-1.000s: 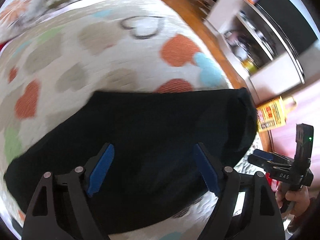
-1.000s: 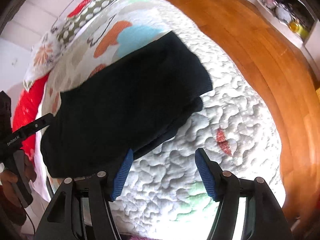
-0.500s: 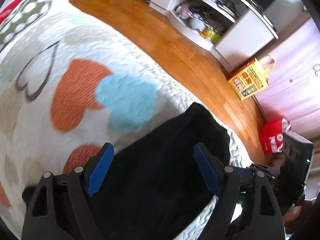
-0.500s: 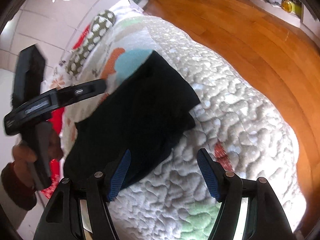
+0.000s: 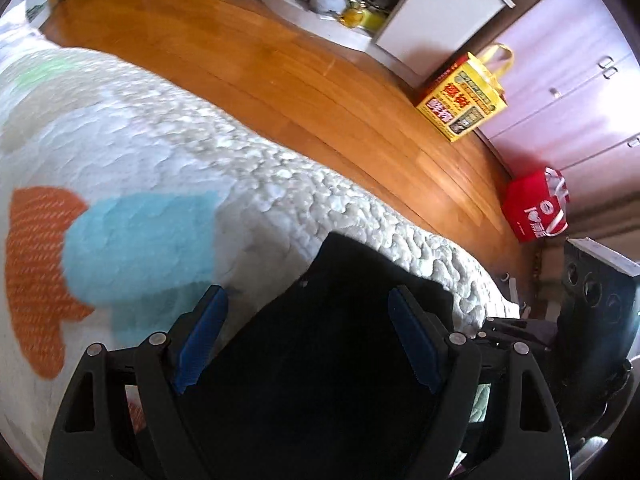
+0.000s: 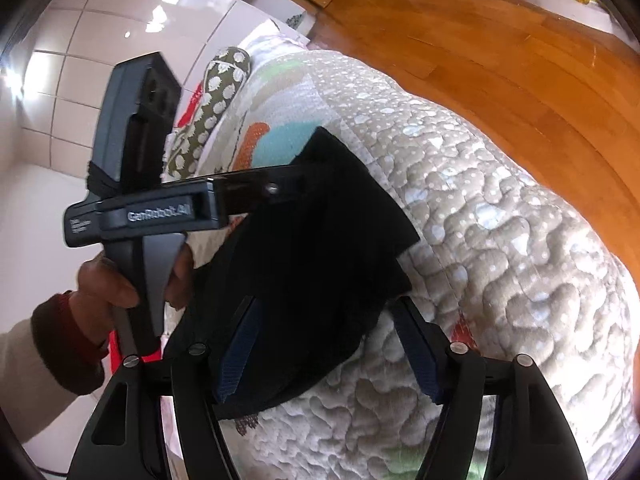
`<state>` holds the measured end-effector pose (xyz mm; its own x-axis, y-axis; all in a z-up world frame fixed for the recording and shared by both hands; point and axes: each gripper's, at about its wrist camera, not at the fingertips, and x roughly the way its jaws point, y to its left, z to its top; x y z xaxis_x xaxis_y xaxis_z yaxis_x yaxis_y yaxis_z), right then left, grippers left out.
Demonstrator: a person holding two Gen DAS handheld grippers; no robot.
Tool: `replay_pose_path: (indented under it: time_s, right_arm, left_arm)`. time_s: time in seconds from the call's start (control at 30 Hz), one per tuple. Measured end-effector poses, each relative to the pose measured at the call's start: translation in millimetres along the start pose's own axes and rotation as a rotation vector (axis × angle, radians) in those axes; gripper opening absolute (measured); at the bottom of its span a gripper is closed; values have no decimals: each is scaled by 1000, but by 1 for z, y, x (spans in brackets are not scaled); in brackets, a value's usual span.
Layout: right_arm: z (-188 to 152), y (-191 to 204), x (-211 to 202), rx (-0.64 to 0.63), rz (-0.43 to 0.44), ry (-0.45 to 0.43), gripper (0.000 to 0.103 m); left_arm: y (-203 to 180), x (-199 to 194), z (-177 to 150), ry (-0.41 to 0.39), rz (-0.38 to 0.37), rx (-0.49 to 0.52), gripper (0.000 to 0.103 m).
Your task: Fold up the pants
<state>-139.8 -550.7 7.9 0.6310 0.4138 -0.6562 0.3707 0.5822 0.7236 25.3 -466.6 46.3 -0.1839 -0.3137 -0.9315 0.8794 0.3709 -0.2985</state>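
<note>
Black pants (image 5: pixel 320 352), solid and plain, on a white quilted bedspread (image 5: pixel 168 136) scattered with an orange heart (image 5: pixel 36 264), a light blue heart (image 5: pixel 140 236) and a pale green patch. Blue pads line the black fingers (image 5: pixel 200 336). Warm honey-brown wooden floor (image 5: pixel 240 52). There's a yellow bag (image 5: pixel 464 100) with red print, and a red bag (image 5: pixel 536 208) with white lettering. Over in the right view, an olive pillow (image 6: pixel 212 108) with white dots, and a dark red cuff (image 6: pixel 68 340) on a cream sleeve.
</note>
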Motion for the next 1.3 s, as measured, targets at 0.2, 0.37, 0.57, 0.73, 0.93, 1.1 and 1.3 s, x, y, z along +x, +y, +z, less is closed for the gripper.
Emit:
replay_pose_path:
  time_s: [0.2,0.37,0.57,0.73,0.93,1.1,1.3]
  right_arm:
    - [8,-7,17,53,6,-15,42]
    - [13,-9,16,68,26,0,20]
    - [19,22,0,-4,33,-23,17]
    - [23,56,-9,-80,47,-23,16]
    - [23,106,-9,-195,60,5,16]
    - [19,147,5,-290,74,49,16]
    - [6,187,31,-370,112,119,16]
  left_arm:
    - [-2,7,3,-7,-25,32,36]
    - [-7,11,0,-21,-30,49,26]
    - [1,-11,1,-70,-64,19,14]
    - [6,-45,-7,-138,-87,4,14]
    - [21,-89,-26,-224,-108,-44,14]
    - [37,-120,-48,-275,-89,-81,14]
    - [63,-148,-87,-325,-67,-175,14]
